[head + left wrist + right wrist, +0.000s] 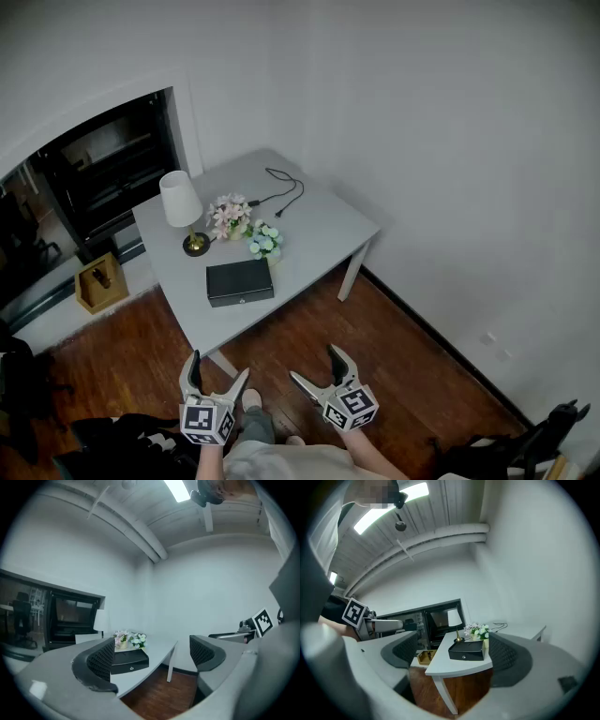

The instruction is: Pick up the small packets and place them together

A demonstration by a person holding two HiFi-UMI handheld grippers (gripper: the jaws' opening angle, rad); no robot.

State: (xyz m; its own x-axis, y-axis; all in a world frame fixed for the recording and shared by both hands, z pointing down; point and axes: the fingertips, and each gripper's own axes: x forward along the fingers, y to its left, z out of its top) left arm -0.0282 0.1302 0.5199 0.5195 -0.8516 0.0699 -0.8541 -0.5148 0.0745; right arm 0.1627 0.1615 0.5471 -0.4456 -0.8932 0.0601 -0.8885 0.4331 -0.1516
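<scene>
No small packets show in any view. A grey table (319, 234) carries a black box (240, 281), two small flower pots (231, 217), a white lamp (182, 210) and a black cable (281, 192). Both grippers hang well short of the table's near edge, over the wooden floor. My left gripper (214, 378) stands open with nothing between its jaws. My right gripper (317, 367) is also wide open and empty. The black box (130, 660) appears between the left jaws far off, and the black box (466, 650) likewise in the right gripper view.
A dark window or glass cabinet (103, 169) lines the wall behind the table. A small wooden crate (100, 281) sits on the floor at the table's left. Dark bags or clothing (37, 394) lie at the left, and a dark object (553, 422) at the lower right.
</scene>
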